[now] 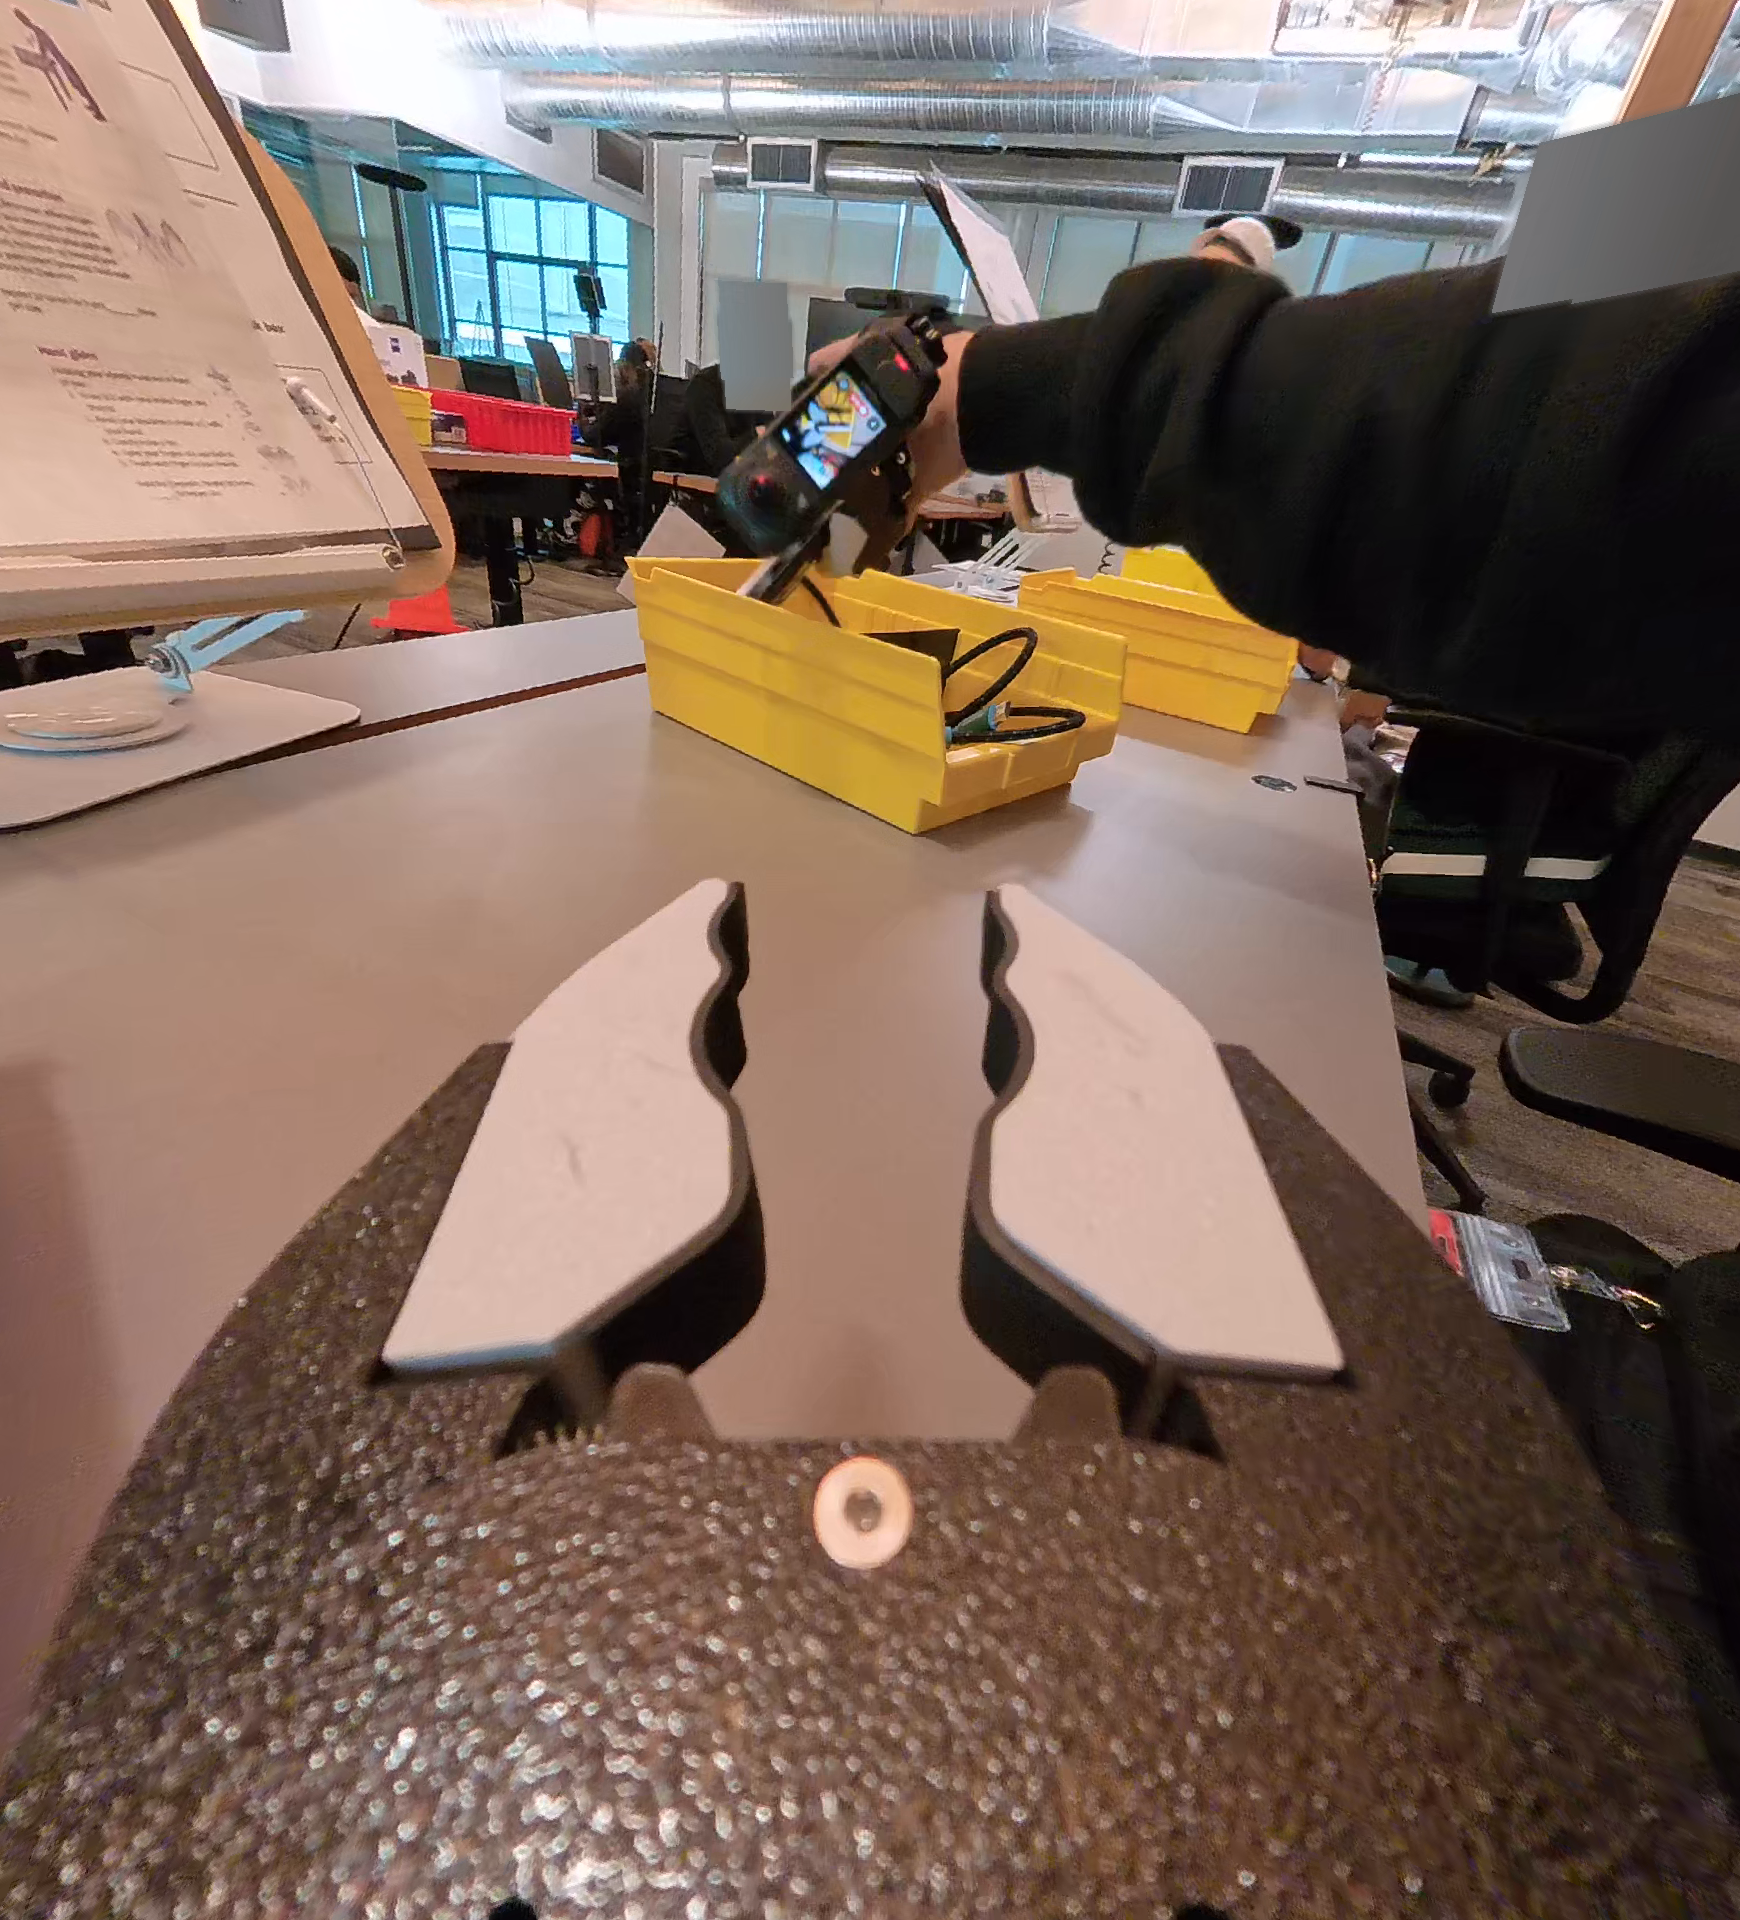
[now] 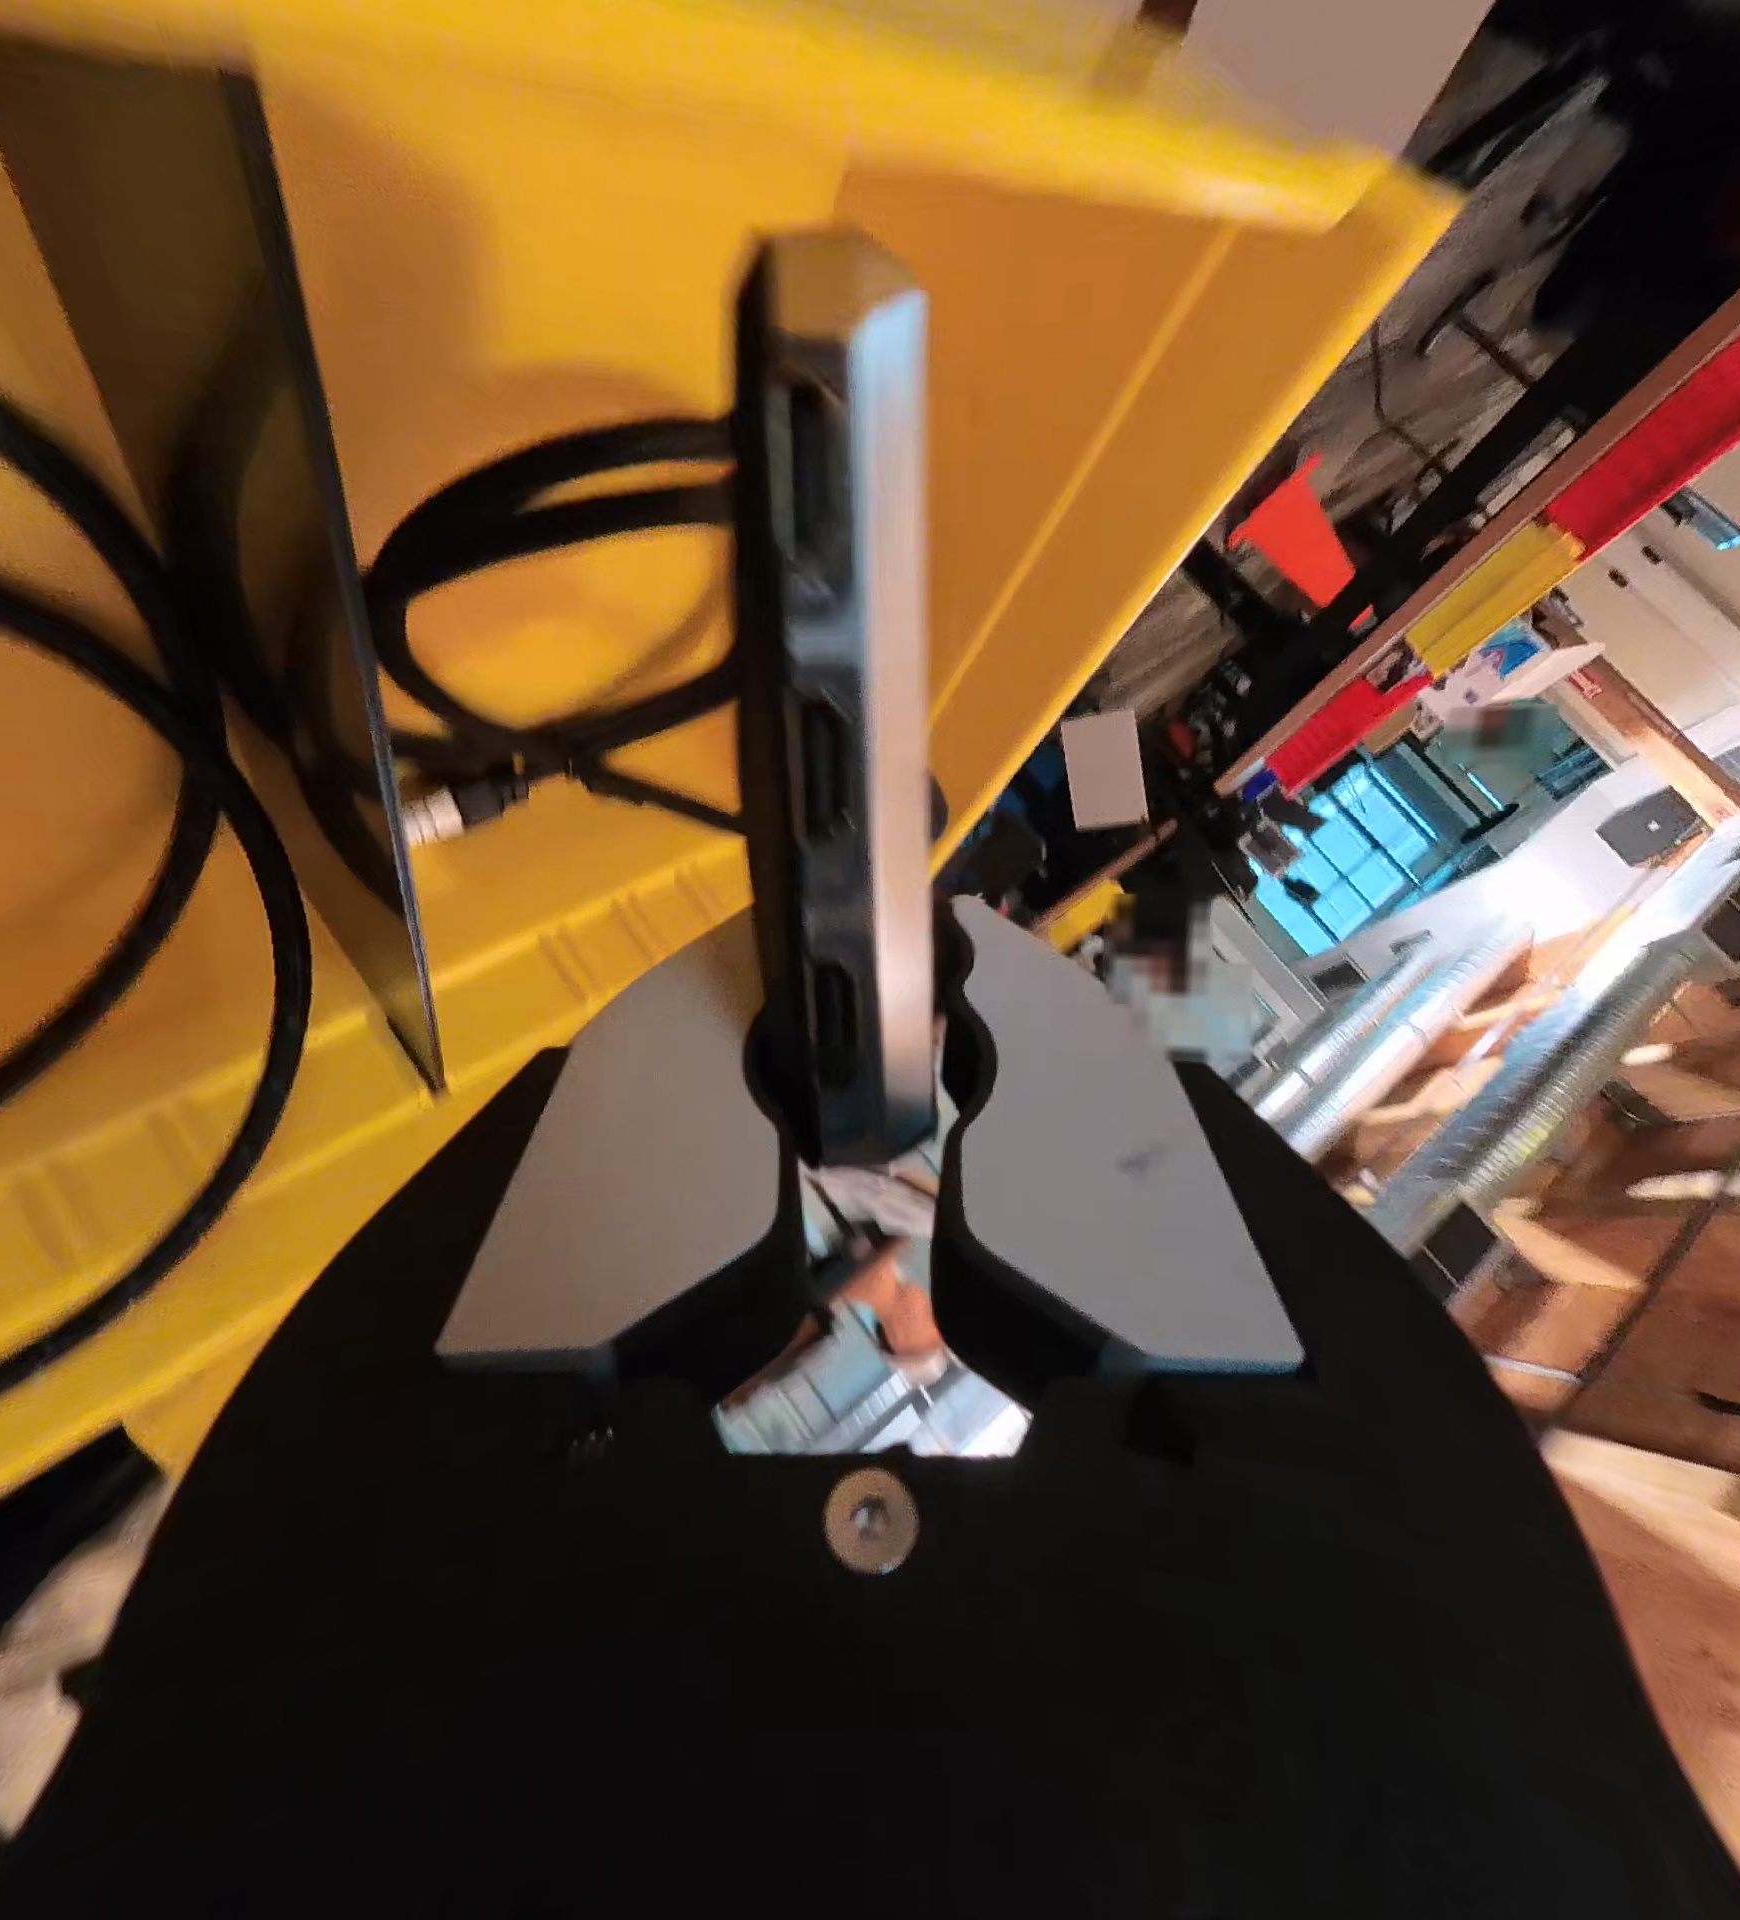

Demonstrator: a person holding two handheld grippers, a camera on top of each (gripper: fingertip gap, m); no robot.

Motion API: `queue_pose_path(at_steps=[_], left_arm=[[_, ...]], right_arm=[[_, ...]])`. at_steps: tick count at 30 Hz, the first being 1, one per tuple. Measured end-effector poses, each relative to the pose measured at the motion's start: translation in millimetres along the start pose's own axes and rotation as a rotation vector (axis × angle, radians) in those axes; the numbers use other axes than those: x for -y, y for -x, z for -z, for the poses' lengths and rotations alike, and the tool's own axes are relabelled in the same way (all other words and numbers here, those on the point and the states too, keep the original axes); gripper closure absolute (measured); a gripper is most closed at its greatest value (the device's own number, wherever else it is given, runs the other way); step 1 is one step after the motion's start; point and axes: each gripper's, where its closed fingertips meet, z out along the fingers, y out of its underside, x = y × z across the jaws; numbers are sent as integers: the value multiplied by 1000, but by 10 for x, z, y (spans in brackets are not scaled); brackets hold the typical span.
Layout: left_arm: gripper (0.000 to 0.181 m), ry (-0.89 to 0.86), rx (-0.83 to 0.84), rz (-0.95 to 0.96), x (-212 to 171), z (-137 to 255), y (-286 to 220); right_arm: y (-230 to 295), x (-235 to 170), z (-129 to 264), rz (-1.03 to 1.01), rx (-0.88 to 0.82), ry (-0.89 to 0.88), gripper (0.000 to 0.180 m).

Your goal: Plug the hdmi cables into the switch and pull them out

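Right wrist view shows the right gripper (image 2: 861, 1023) pinching a thin black and silver box, the hdmi switch (image 2: 840, 665), between its two grey fingers (image 2: 1074, 1132). The switch sticks straight out past the fingertips, and a row of small plug holes runs along its dark side. It is over the inside of a yellow plastic bin (image 2: 575, 260). Long black hdmi cables (image 2: 253, 831) lie in loops on the bin floor, on both sides of a flat black divider (image 2: 263, 436) that stands in the bin. The picture is blurry.

Left wrist view shows the left gripper (image 1: 861, 935) with its two grey fingers (image 1: 617, 1132) spread wide and nothing between them. It is low over a smooth grey table (image 1: 378, 935). Farther along the table sits the yellow bin (image 1: 793, 686), with the right gripper (image 1: 793, 566) reaching down into it, held by an arm in a black sleeve (image 1: 1365, 468). A white paper stand (image 1: 118, 312) is at the left.
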Motion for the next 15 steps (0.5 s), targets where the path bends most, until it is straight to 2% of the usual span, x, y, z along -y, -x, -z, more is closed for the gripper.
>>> queue_pose_path(at_steps=[4,7,10,12,15], left_arm=[[138,2,-1,-6,9,15,-11],[138,-4,-8,-5,29,14,-21],[138,-10,-5,-19,61,14,-32],[138,-19,10,-34,112,29,-31],[138,-32,67,-67,225,94,13]], right_arm=[[48,204,106,-214,148,-193,124],[61,77,236,-243,193,-211,120],[-40,-93,482,-340,137,-233,118],[-127,-28,765,-502,91,-390,119],[-99,335,1389,-799,148,-788,119]])
